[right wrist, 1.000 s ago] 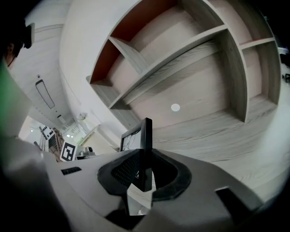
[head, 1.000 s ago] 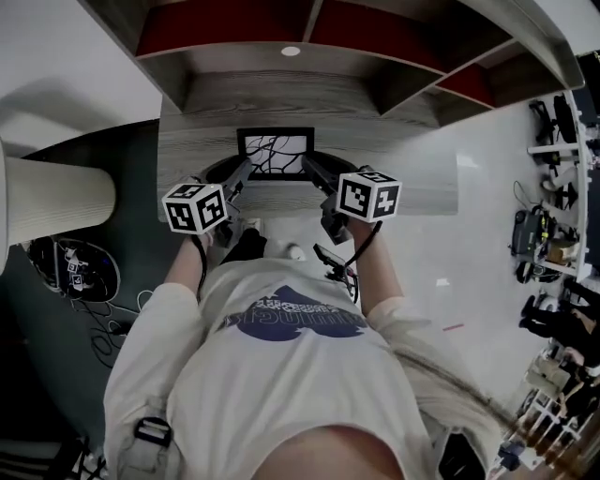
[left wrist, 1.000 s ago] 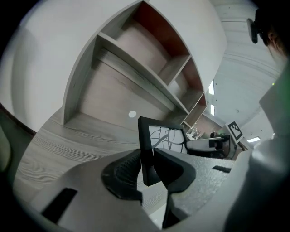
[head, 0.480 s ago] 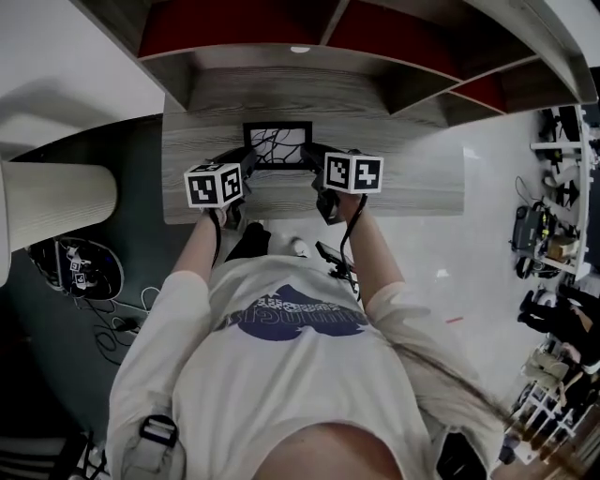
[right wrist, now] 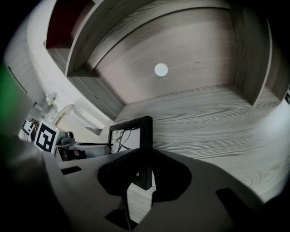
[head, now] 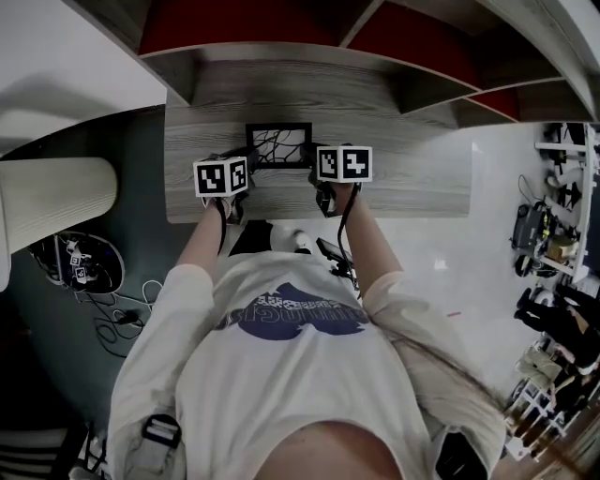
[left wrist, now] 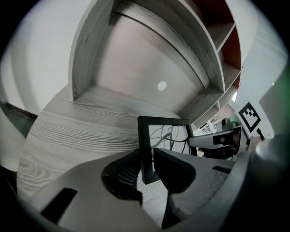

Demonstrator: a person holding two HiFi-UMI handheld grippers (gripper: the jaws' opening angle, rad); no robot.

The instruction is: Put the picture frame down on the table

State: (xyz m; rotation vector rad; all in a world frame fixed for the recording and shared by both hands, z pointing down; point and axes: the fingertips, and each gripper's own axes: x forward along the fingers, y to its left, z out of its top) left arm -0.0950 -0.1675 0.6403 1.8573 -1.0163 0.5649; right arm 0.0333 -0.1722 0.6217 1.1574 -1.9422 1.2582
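Left claw (left wrist: 147, 159) pinches the left side rail of the picture frame (left wrist: 164, 136) close to its bottom corner, and the right claw (right wrist: 144, 168) clamps the opposite rail in the same way. A grip low on each side likely keeps the frame level and stops it twisting, and it leaves the glass and the line drawing untouched. Between the two claws the frame stands upright, its face toward the person, low over the grey wood-grain desk (head: 403, 183). Whether its bottom edge rests on the surface I cannot tell. It sits near the middle of the desk, probably so it has room all round. Beyond it rises the back panel (right wrist: 181, 50) with a white disc (right wrist: 161, 69), then the red-lined shelves (head: 234, 28) overhead.
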